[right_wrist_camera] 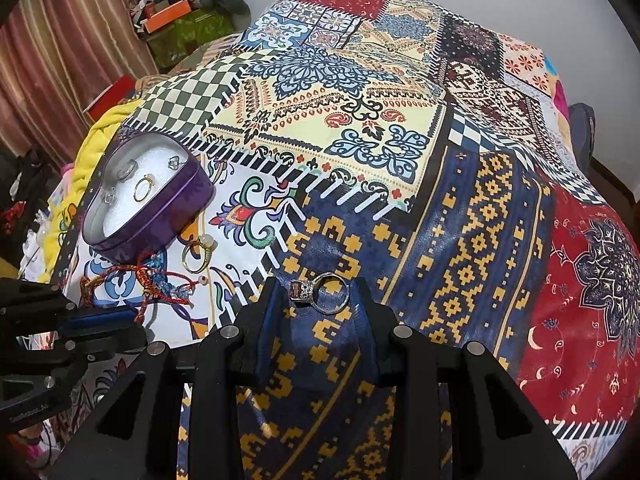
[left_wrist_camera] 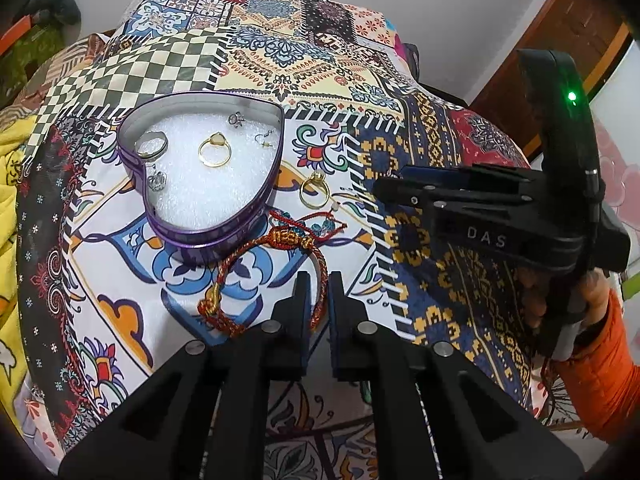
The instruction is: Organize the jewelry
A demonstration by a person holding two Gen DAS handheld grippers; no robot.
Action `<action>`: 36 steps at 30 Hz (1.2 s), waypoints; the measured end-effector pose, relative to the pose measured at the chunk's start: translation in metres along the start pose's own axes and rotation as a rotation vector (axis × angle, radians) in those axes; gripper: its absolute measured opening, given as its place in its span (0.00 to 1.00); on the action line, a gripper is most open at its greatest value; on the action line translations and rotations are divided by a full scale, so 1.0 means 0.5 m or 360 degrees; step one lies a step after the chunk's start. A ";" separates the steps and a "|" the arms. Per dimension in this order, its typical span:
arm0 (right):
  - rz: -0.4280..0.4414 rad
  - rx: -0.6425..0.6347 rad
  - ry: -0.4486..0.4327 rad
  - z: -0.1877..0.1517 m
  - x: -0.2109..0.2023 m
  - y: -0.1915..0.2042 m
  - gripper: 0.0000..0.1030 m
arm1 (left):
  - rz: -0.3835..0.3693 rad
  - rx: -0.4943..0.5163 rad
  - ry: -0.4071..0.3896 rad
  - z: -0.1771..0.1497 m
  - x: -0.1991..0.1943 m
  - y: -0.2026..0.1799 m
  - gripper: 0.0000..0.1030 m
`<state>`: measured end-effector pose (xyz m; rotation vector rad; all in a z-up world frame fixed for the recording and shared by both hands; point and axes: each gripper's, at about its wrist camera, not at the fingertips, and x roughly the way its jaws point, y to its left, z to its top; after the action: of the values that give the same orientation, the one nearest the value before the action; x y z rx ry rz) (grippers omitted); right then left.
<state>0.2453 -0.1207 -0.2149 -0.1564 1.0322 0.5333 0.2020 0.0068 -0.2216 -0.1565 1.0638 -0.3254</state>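
Note:
A purple heart-shaped tin [left_wrist_camera: 264, 196] [right_wrist_camera: 160, 216] lined with white foam holds a gold ring [left_wrist_camera: 215, 151], a silver ring [left_wrist_camera: 151, 146] and small silver pieces. On the cloth beside it lie a gold pearl ring [left_wrist_camera: 315, 192] [right_wrist_camera: 198, 254] and a red braided bracelet [left_wrist_camera: 240, 256] [right_wrist_camera: 120, 276]. My left gripper [left_wrist_camera: 319, 280] [right_wrist_camera: 134, 318] is shut on the bracelet's cord, which still rests on the cloth. A silver stone-set ring [right_wrist_camera: 326, 292] lies between the fingers of my right gripper [right_wrist_camera: 318, 284] [left_wrist_camera: 378, 190], which stands open around it.
A patchwork cloth [right_wrist_camera: 360, 120] covers the whole surface and drops away at the right and far edges. Yellow fabric [left_wrist_camera: 8, 184] and piled clutter [right_wrist_camera: 180, 20] lie to the left. A hand in an orange sleeve [left_wrist_camera: 600, 380] holds the right gripper.

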 end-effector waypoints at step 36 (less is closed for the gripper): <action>-0.0013 -0.0014 -0.0310 -0.028 -0.198 0.058 0.27 | 0.0222 0.0072 -0.0386 0.000 -0.205 -0.042 0.02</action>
<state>0.1807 -0.1350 -0.1348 -0.1141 0.8390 0.5348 0.1528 0.0216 -0.1303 -0.0784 0.8220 -0.1988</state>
